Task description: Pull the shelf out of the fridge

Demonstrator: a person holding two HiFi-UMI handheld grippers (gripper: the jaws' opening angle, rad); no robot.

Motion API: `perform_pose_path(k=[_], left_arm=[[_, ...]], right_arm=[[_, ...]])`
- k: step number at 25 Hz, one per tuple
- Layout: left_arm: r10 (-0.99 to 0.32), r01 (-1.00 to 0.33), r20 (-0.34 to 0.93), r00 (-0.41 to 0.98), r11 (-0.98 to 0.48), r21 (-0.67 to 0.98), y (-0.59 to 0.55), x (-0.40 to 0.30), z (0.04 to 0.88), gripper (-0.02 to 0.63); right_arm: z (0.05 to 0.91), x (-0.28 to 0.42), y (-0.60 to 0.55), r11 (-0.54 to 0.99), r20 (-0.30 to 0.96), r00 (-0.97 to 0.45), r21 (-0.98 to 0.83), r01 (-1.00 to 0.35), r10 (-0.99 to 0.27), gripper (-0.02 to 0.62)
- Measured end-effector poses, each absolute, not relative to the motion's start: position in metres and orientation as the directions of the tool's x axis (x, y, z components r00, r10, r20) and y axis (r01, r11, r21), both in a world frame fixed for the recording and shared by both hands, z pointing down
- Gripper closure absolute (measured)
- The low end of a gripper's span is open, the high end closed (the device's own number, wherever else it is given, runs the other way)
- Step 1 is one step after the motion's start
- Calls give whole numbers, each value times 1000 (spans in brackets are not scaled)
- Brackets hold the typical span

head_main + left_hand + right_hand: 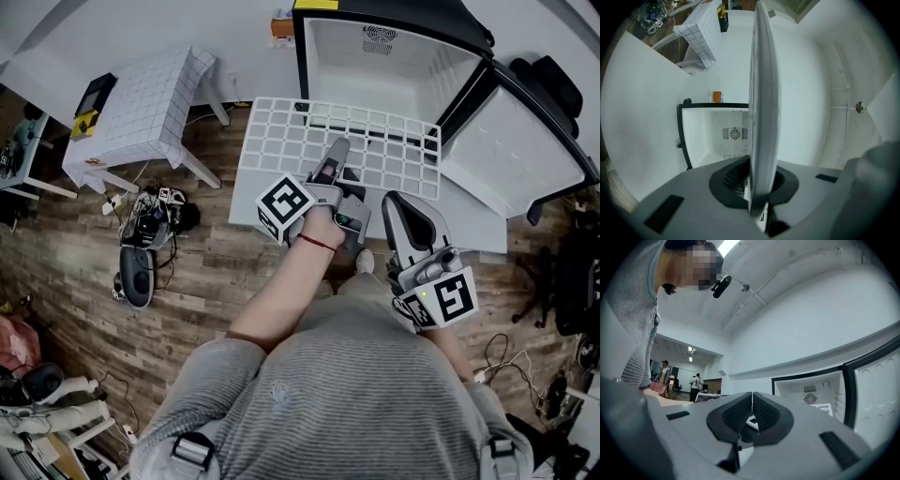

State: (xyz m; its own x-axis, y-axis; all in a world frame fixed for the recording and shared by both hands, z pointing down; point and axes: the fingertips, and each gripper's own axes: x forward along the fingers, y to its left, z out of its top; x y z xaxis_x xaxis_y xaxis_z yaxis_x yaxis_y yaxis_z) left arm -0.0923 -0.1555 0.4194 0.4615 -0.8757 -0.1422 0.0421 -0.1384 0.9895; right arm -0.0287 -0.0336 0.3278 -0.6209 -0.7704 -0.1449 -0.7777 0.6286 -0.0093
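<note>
Edge-on shelf (pixel 762 93) in left hand-held gripper (pixel 757 186) hides half the fridge (pixel 704 137).

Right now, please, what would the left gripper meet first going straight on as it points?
The left gripper, jaws shut on the shelf, points into the open fridge; the shelf's far edge would reach its back wall first, though depth is unclear.
</note>
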Motion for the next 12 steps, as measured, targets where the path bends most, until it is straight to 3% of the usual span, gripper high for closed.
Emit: perform_pose_path(k=[12], left_arm=[[-874, 45, -132, 468, -125, 991, -160, -96, 421, 569]], right_arm=[[323, -39, -34, 632, -111, -632, 46, -774, -767, 581]])
